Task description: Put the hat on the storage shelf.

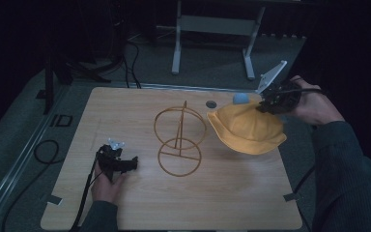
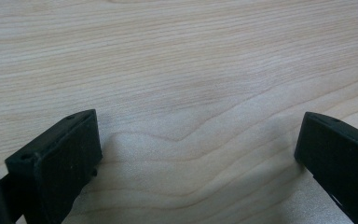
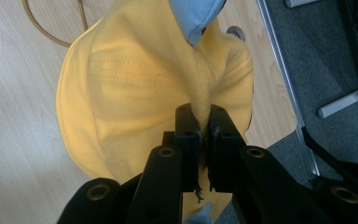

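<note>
A yellow bucket hat with a light blue lining hangs over the table's right side, its brim spread toward the middle. My right gripper is shut on a pinched fold of the yellow hat, the cloth squeezed between both jaws at the right gripper. A gold wire stand made of two rings and an upright rod sits at the table's centre, just left of the hat. My left gripper rests low on the table at the front left, the left gripper open over bare wood.
The wooden table has a small round hole near its far edge. Its right edge lies just under the hat, with grey floor beyond. A white table frame stands behind. Tape tabs mark the front corners.
</note>
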Action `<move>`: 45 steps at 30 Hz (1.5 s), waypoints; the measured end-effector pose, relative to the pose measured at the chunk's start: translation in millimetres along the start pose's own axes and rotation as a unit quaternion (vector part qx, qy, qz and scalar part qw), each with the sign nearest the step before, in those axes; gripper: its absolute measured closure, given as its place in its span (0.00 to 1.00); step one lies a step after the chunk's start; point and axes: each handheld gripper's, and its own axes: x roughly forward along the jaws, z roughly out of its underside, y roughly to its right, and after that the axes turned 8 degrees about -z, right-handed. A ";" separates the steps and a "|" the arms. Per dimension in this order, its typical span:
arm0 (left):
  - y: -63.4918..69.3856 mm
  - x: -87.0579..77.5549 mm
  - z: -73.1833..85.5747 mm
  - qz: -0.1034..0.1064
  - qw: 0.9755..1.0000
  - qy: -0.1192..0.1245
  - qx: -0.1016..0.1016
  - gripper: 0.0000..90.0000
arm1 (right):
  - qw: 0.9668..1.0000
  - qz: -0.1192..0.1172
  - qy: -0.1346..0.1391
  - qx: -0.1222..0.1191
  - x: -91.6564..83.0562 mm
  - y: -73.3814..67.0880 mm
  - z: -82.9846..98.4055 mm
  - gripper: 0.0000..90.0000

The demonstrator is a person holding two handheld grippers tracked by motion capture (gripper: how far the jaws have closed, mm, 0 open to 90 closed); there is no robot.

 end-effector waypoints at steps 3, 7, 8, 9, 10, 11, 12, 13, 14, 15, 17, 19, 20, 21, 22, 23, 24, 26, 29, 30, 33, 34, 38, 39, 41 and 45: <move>-0.1 0.0 0.0 0.000 1.000 0.000 0.001 0.00 | 1.000 0.003 0.005 0.002 -2.8 0.8 0.2 0.94; -0.1 0.0 0.0 0.000 1.000 0.000 0.001 0.00 | 1.000 0.008 0.013 0.005 -8.1 1.5 0.5 0.94; -0.1 0.0 0.0 0.000 1.000 0.000 0.001 0.00 | 1.000 0.010 0.016 0.004 -9.3 1.8 0.3 0.94; -0.1 0.0 0.0 0.000 1.000 0.000 0.001 0.00 | 1.000 0.010 0.017 0.004 -10.4 1.9 -0.1 0.94; -0.1 0.0 0.0 0.000 1.000 0.000 0.001 0.00 | 1.000 0.011 0.018 0.003 -11.3 2.1 -0.7 0.94; -0.1 0.0 0.0 0.000 1.000 0.000 0.001 0.00 | 1.000 0.012 0.019 0.004 -12.5 2.1 -1.3 0.94; -0.1 0.0 0.0 0.000 1.000 0.000 0.001 0.00 | 1.000 0.013 0.021 0.004 -13.7 2.2 -2.0 0.94; -0.1 0.0 0.0 0.000 1.000 0.000 0.001 0.00 | 1.000 0.014 0.023 0.003 -14.8 2.2 -2.8 0.94; -0.1 0.0 0.0 0.000 1.000 0.000 0.001 0.00 | 1.000 0.014 0.024 0.003 -16.0 2.1 -3.7 0.94; -0.1 0.0 0.0 0.000 1.000 0.000 0.001 0.00 | 1.000 0.014 0.026 0.002 -16.9 2.0 -4.6 0.94; -0.1 0.0 0.0 0.000 1.000 0.000 0.001 0.00 | 0.999 0.015 0.029 0.000 -19.0 1.5 -6.6 0.94; -0.1 0.0 0.0 0.000 1.000 0.000 0.001 0.00 | 0.999 0.013 0.034 -0.001 -20.7 0.8 -8.3 0.94; -0.1 0.0 0.0 0.000 1.000 0.000 0.001 0.00 | 0.999 0.013 0.037 -0.002 -21.6 0.0 -9.3 0.94; -0.1 0.0 0.0 0.000 1.000 0.000 0.001 0.00 | 0.999 0.011 0.040 -0.004 -22.4 -0.6 -10.4 0.94; -0.1 0.0 0.0 0.000 1.000 0.000 0.001 0.00 | 0.999 0.011 0.042 -0.005 -23.3 -1.4 -11.4 0.94; -0.1 0.0 0.0 0.000 1.000 0.000 0.001 0.00 | 0.999 0.011 0.042 -0.007 -24.3 -1.6 -12.5 0.94; -0.1 0.0 0.0 0.000 1.000 0.000 0.001 0.00 | 0.999 0.011 0.043 -0.008 -25.3 -2.1 -13.7 0.94; -0.1 0.0 0.0 0.000 1.000 0.000 0.001 0.00 | 0.999 0.012 0.044 -0.010 -27.4 -2.6 -15.7 0.94; -0.1 0.0 0.0 0.000 1.000 0.000 0.001 0.00 | 0.999 0.013 0.050 -0.013 -31.2 -3.7 -18.3 0.94; -0.1 0.0 0.0 0.000 1.000 0.000 0.001 0.00 | 0.998 0.014 0.054 -0.014 -32.4 -4.2 -19.0 0.94; -0.1 0.1 0.0 0.000 1.000 0.000 0.001 0.00 | 0.998 0.013 0.060 -0.018 -34.7 -5.0 -20.4 0.94; -0.1 0.1 0.0 0.000 1.000 0.000 0.001 0.00 | 0.998 0.011 0.064 -0.018 -35.4 -5.4 -20.8 0.94; -0.1 0.0 0.0 0.000 1.000 0.000 0.001 0.00 | 0.996 0.006 0.081 -0.021 -38.7 -6.8 -23.3 0.94; -0.1 0.1 0.0 0.000 1.000 0.000 0.001 0.00 | 0.996 0.006 0.082 -0.023 -39.5 -7.1 -24.5 0.94; -0.1 0.1 0.0 0.000 1.000 0.001 0.000 0.00 | 0.996 0.006 0.083 -0.025 -40.5 -8.0 -26.4 0.94; -0.1 0.1 0.0 0.000 1.000 0.000 0.001 0.00 | 0.996 0.005 0.089 -0.030 -43.3 -10.2 -31.8 0.94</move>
